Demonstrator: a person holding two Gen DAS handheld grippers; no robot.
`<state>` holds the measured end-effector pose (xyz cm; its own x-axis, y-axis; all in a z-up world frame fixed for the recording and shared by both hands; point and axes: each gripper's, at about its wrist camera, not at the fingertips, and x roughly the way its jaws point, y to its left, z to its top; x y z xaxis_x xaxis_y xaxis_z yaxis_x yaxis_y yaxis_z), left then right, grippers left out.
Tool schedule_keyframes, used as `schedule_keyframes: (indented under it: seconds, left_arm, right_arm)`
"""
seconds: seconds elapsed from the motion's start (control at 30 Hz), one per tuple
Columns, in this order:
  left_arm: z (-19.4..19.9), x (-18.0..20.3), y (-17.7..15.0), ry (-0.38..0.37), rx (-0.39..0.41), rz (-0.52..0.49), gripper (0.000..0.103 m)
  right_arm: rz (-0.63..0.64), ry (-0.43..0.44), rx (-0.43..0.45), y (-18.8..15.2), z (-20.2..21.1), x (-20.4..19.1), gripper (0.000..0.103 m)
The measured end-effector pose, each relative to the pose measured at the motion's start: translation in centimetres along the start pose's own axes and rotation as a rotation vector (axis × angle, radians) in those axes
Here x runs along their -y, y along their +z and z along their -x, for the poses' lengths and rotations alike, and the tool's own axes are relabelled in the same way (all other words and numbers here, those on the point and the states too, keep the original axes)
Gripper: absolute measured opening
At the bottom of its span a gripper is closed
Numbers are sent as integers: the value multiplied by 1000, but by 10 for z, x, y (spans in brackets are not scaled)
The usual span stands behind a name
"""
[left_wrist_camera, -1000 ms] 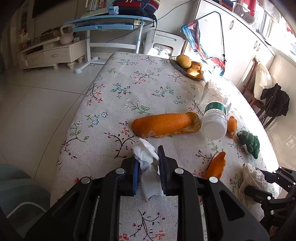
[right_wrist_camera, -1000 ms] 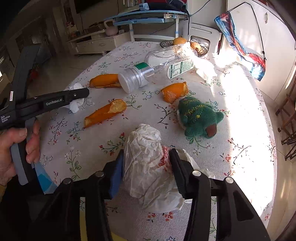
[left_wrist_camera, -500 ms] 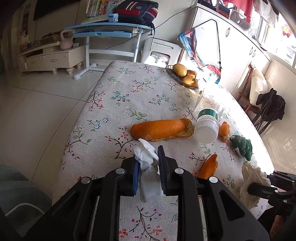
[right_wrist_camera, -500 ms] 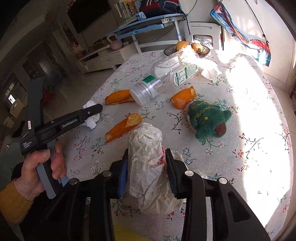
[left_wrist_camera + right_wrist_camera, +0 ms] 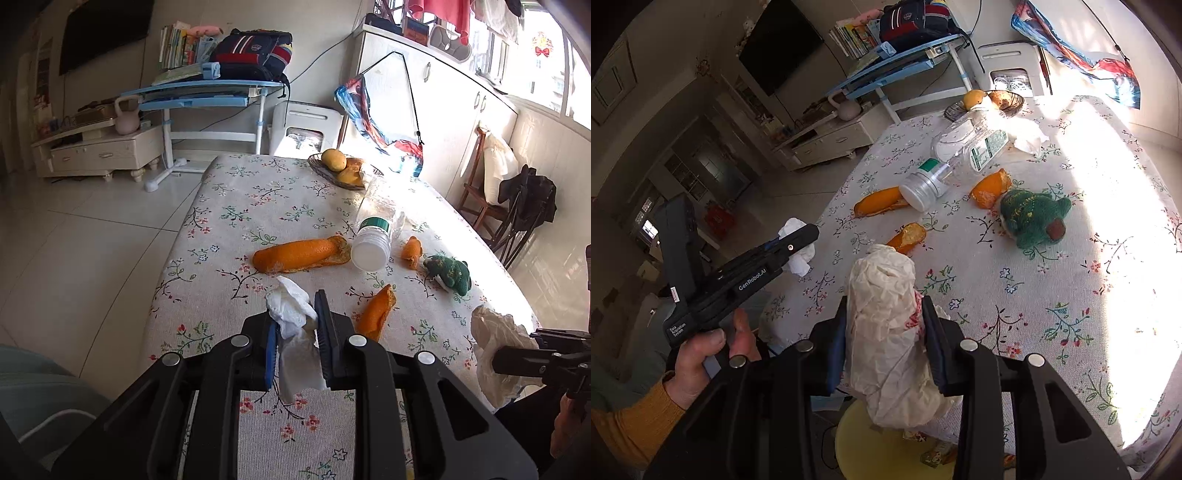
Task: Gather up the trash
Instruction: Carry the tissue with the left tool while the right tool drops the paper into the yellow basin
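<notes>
- Left wrist view: the left gripper (image 5: 295,332) at bottom centre is clamped on a white tissue (image 5: 291,317), lifted clear of the table (image 5: 229,206). Mid-frame there's leftover trash: a long peel (image 5: 301,254), a small peel (image 5: 376,314), another peel bit (image 5: 411,252) and a bottle (image 5: 373,240) on its side. At the right edge the right gripper (image 5: 509,354) holds a crumpled wrapper (image 5: 491,347).
- Right wrist view: the right gripper (image 5: 886,332) is squeezed onto that wrapper (image 5: 886,325), low centre. The left gripper (image 5: 798,236) with its tissue (image 5: 796,243) sits at mid-left.
- Doing it well, I'd say: keep both grips tight and carry the loads level so the loose tissue tail doesn't snag.
- Only this view shows a yellow bin (image 5: 871,454) under the table edge at the bottom, probably the drop spot. It also shows another tissue (image 5: 1030,138) by the bottle.
</notes>
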<state>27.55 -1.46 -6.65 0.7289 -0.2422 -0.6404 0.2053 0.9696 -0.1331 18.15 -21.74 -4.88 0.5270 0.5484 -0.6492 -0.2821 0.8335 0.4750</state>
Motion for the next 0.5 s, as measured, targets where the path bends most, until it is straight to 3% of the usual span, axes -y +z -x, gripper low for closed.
schedule_keyframes:
  seconds: [0.5]
  left_arm:
    - [31, 5, -29, -20, -2, 23, 18]
  right_arm:
    - [19, 62, -56, -41, 0, -29, 38]
